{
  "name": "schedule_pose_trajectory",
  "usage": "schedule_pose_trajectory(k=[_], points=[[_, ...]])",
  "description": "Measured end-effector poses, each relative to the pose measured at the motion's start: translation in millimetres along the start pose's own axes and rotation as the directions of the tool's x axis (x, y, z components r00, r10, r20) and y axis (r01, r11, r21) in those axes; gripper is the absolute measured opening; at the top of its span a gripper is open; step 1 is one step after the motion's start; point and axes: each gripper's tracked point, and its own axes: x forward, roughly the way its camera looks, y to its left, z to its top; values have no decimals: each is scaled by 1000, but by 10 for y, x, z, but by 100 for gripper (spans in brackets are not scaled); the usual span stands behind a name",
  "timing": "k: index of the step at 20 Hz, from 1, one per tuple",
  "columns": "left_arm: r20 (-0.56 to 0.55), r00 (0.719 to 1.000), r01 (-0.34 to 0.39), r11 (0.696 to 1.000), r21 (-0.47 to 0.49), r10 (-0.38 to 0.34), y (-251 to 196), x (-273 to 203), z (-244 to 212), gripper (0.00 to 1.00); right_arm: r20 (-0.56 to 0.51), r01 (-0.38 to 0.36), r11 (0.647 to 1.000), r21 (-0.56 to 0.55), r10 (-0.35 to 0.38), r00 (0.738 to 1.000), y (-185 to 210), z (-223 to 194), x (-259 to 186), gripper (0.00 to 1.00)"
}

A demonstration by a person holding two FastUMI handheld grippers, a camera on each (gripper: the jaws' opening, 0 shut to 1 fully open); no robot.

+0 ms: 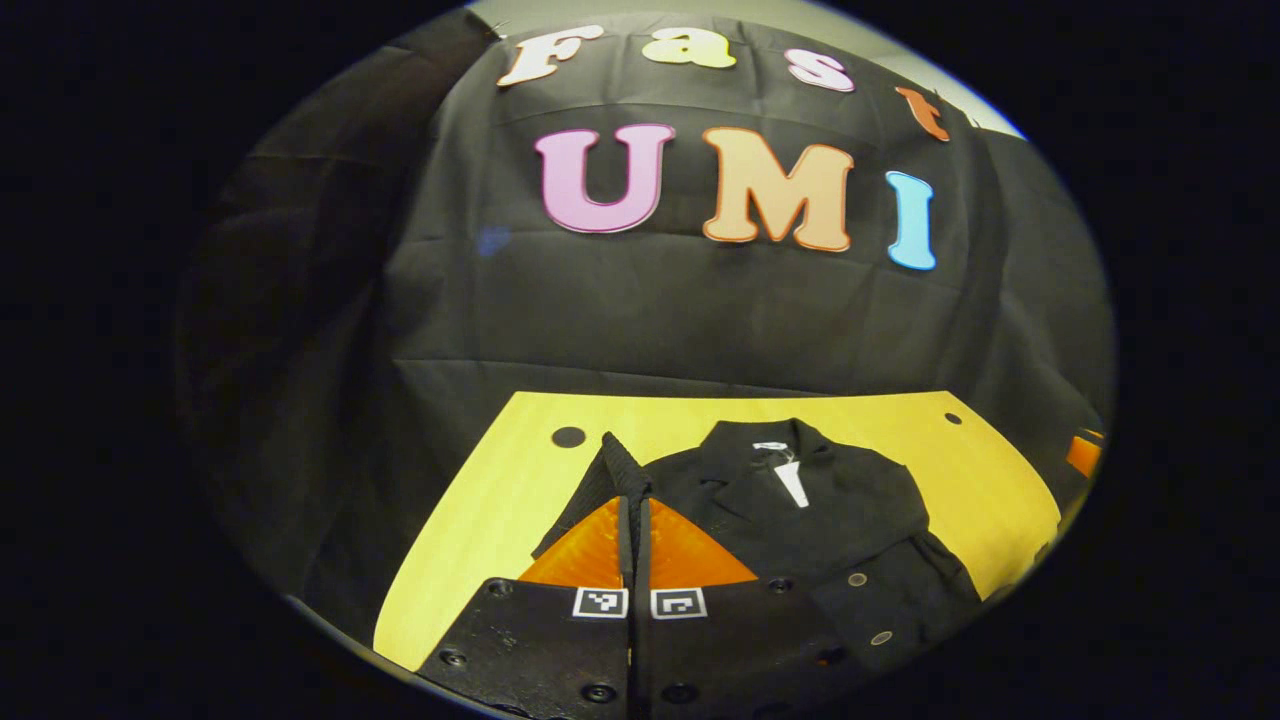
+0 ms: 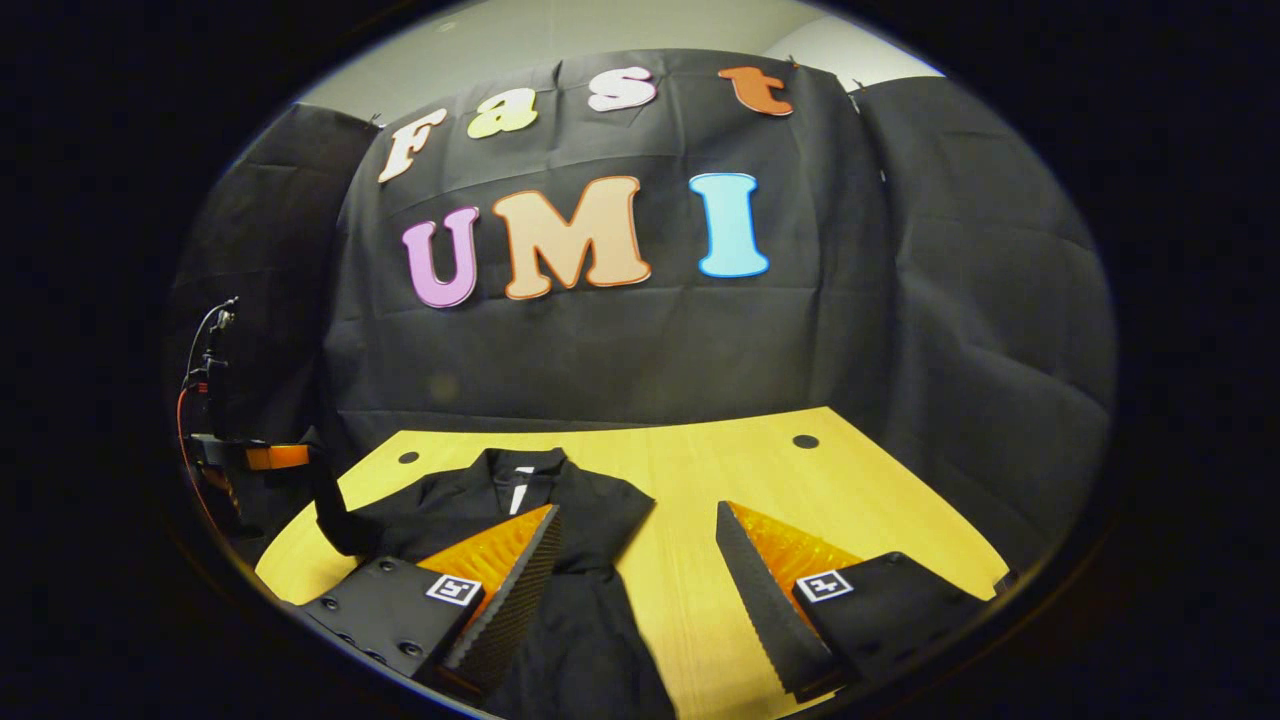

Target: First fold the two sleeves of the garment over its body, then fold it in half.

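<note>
The table (image 2: 880, 500) has a yellow wooden top with round dark holes near its far corners — a black jacket (image 2: 580, 540) lies directly on it, collar toward the booth wall, buttons showing down its front.

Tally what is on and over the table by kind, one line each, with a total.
Garments: 1, the black garment lying on the yellow table.
Grippers: 2, the left gripper shut on the sleeve, and the right gripper open.
Tables: 1.
Total: 4.
</note>
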Motion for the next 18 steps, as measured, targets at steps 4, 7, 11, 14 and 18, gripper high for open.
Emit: schedule_pose_trajectory(k=[4,7,11,14,18], points=[[-5,998,70,997,23,-70,-459,196,87,0,5,47,999,24,-47,999,-277,-44,-101,97],[-15,992,126,991,42,-126,-777,302,94,0,8,75,997,36,-75,997,-442,-37,-152,97],[-37,983,180,981,69,-178,-1151,463,65,0,-3,101,994,50,-101,995,-657,-96,-228,97],[-63,976,211,974,78,-207,-1419,571,2,0,-10,117,992,57,-116,993,-803,-143,-326,97],[-92,967,246,964,102,-237,-1772,725,-73,0,-12,144,987,65,-143,990,-1030,-186,-421,97]])
